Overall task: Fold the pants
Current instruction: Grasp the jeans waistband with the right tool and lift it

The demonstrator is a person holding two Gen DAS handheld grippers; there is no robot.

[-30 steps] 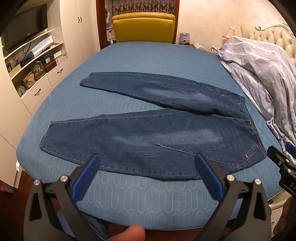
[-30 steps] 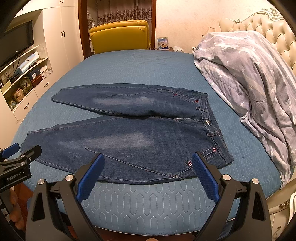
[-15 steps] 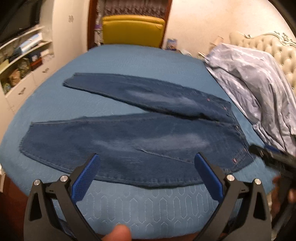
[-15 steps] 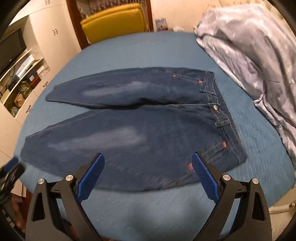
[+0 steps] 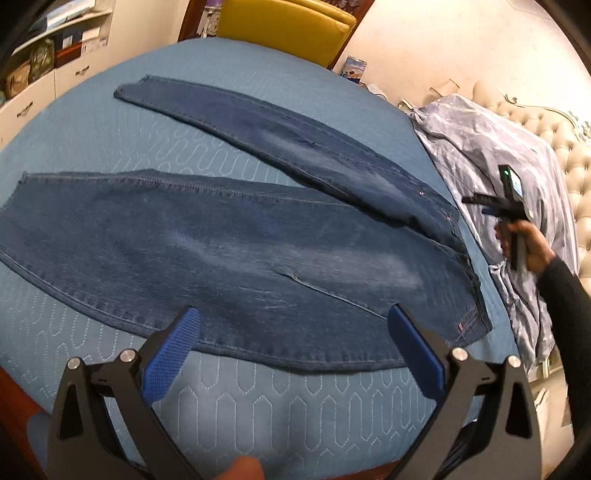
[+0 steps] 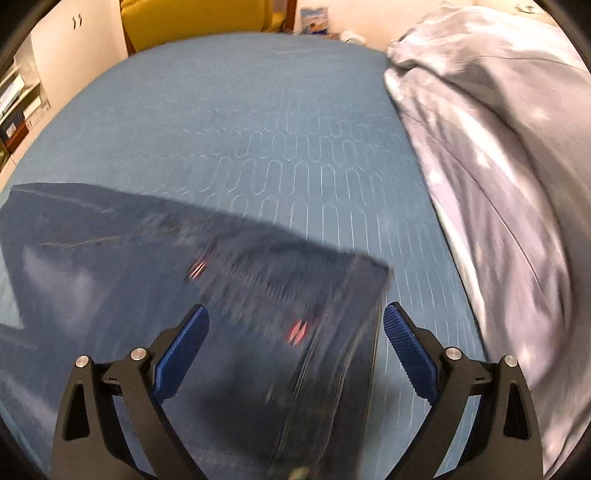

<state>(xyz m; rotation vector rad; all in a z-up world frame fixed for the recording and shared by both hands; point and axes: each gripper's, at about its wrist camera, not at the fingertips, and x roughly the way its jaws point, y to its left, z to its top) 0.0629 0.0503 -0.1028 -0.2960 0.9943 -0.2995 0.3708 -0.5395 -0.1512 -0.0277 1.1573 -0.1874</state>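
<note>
1. The pants are lying flat on the blue bed cover — two dark blue legs spreading apart like a V.
2. The waist end is pointing to the right side of the bed, near the grey blanket. The leg ends are pointing to the left.
3. The left gripper is hanging over the near edge of the pants. Its two blue pads are spread wide, and nothing is sitting between them.
4. The right gripper is hanging low over the waist corner of the pants. Its pads are spread wide too — they are not pinching anything. This picture is blurry.
5. In the left view, a hand in a dark sleeve is holding the right gripper's handle, over by the blanket.
6. A yellow chair is standing behind the bed.
7. White drawers are standing at the far left.
</note>
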